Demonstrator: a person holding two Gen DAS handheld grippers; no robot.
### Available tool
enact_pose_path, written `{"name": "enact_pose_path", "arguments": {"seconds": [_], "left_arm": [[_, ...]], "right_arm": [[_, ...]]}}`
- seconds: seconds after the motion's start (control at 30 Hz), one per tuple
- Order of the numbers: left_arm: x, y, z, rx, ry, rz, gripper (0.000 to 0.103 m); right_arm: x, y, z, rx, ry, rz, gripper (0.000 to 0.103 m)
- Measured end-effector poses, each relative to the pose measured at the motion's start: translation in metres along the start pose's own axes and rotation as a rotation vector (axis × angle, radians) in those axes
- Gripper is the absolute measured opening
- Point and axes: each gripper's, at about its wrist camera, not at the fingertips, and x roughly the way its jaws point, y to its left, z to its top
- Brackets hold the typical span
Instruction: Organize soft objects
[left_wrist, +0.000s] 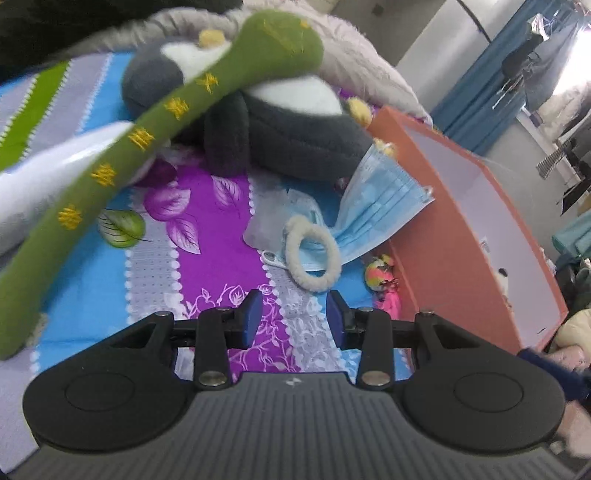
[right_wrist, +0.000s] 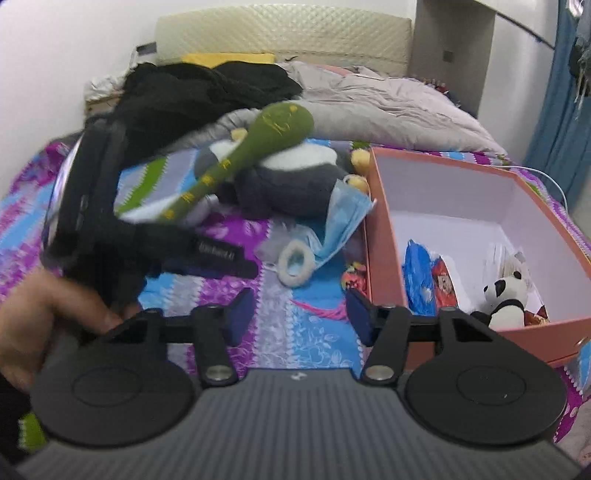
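While both grippers sit over the bed (right_wrist: 207, 295), neither holds anything: left gripper (left_wrist: 291, 317) has its jaws spread partway over bare bedspread, and right gripper (right_wrist: 295, 314) is likewise spread with nothing between the pads.

Orange box (right_wrist: 384, 229) stands at the bed's right edge, open side up, so it reads as the collection bin. It already holds a small panda plush (right_wrist: 506, 295), a blue bag (right_wrist: 417, 277) and some red printed item, so I'd judge sorting is partly done.

Still loose on the bedspread:
- white fluffy hair tie (left_wrist: 312, 256), lying on a blue face mask (left_wrist: 376, 206) that leans against the box's outer wall. It is the nearest thing ahead of both grippers, hence probably next.
- large grey-and-white plush (left_wrist: 280, 122) further toward the head of the bed, just beside the box's far corner.
- green stuffed stick (left_wrist: 147, 136) with yellow stitching, blurred and angled up across the plush; I can't tell whether it rests there or is falling.
- small colourful toy (left_wrist: 376, 277) against the base of the box.

A hand (right_wrist: 40, 325) is visible in the right wrist view gripping the left tool's handle.

Risk: the hair tie overlaps the mask, so a pinch may take both.
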Motion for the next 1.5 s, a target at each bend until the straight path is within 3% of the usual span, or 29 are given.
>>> {"name": "enact_pose_path", "arguments": {"seconds": [0.13,0.37,0.7,0.83,0.9,0.93,1.1,1.27,1.5], "left_arm": [[0.028,0.001,0.009,0.013,0.037,-0.020,0.043],[0.064,0.015,0.024,-0.006,0.079,-0.046,0.043],[0.084,0.010,0.038,-0.003,0.091,-0.085,0.042],[0.088,0.006,0.040,0.039,0.095,-0.062,0.032],[0.090,0.008,0.042,0.045,0.095,-0.075,0.028],[0.091,0.009,0.042,0.044,0.099,-0.069,0.021],[0.090,0.009,0.044,0.052,0.089,-0.058,0.007],[0.076,0.002,0.038,0.071,0.064,-0.042,0.005],[0.037,0.006,0.025,0.032,0.032,-0.026,0.001]], "right_arm": [[0.030,0.017,-0.018,-0.053,-0.020,-0.103,0.040],[0.088,0.022,-0.041,-0.068,0.011,-0.268,0.039],[0.138,0.023,-0.035,-0.120,0.021,-0.375,0.039],[0.158,0.028,-0.039,-0.167,0.044,-0.424,0.037],[0.164,0.027,-0.040,-0.166,0.060,-0.430,0.034],[0.167,0.027,-0.040,-0.166,0.062,-0.438,0.032],[0.178,0.017,-0.036,-0.102,0.103,-0.435,0.005],[0.176,0.006,-0.032,-0.051,0.116,-0.424,0.004],[0.148,0.006,-0.029,-0.020,0.110,-0.333,0.004]]}}
